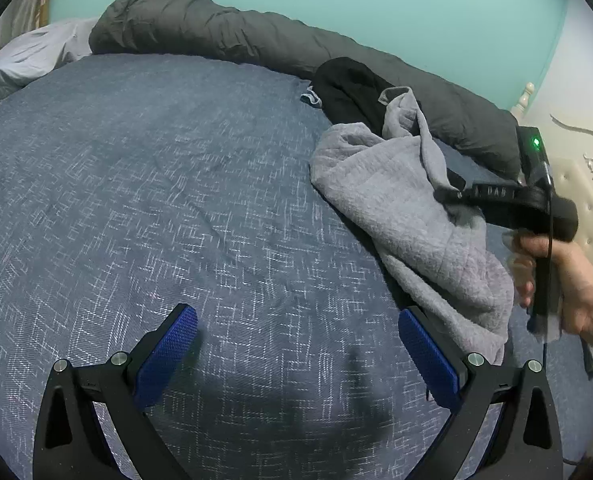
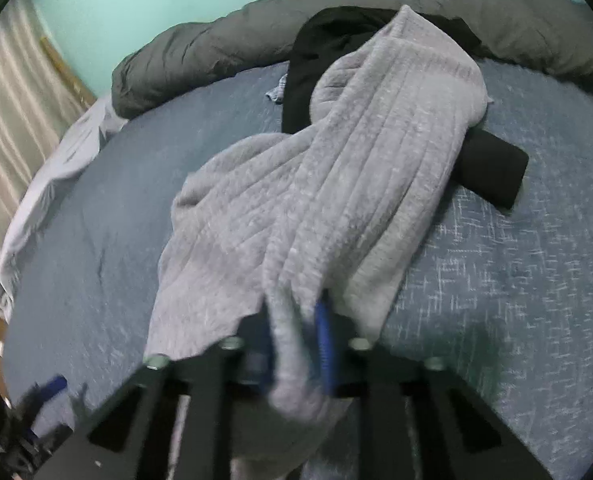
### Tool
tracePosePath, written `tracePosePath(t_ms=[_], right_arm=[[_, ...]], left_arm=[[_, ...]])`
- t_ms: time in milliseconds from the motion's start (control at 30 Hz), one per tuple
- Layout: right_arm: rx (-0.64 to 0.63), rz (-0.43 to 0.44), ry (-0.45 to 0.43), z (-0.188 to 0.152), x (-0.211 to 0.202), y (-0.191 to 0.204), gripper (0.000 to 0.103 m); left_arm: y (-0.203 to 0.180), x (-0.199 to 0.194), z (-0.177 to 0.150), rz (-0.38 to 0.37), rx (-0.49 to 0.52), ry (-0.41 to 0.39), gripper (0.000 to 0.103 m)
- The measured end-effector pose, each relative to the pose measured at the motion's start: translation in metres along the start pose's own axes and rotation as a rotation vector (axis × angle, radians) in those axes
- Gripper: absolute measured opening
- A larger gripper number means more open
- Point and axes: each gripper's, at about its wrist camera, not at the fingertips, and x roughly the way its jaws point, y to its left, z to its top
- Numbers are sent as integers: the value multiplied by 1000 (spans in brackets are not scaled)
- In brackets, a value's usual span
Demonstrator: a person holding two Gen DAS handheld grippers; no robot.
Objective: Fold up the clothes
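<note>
Grey fleece getting grabbed off the bed

Right gripper point(image 2: 296, 336) is pinching the grey fleece garment point(image 2: 316, 184); left gripper point(image 1: 296, 356) hangs spread wide over the blue bedspread point(image 1: 156, 184), holding nothing.

Both wrist views near, angled down; share bed point(image 1: 176, 180).

The only lettering sits on the black body of the right claw point(image 1: 448, 194) in the left wrist view, reading roughly "DAB", too small to be sure. Nothing else is legible.
</note>
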Motion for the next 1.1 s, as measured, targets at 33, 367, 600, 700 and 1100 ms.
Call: tracePosePath(t_ms=[33,367,600,700,1100], right_arm=[[1,2,-12,-3,-6,1,7],[32,77,-138,-63,-119,-7,6],[72,86,-77,-142,-173,-7,6],[125,41,-22,-170,-173,-21,6],[171,-103,-150,-128,-209,-46,38]], left_arm=[[-1,0,0,-1,1,0,103],[-5,-5,1,-15,6,-8,103],[-7,-9,2,-25,2,-8,103],[-10,-12,1,-25,5,-13,103],[-16,-7,-1,-34,19,6,103]])
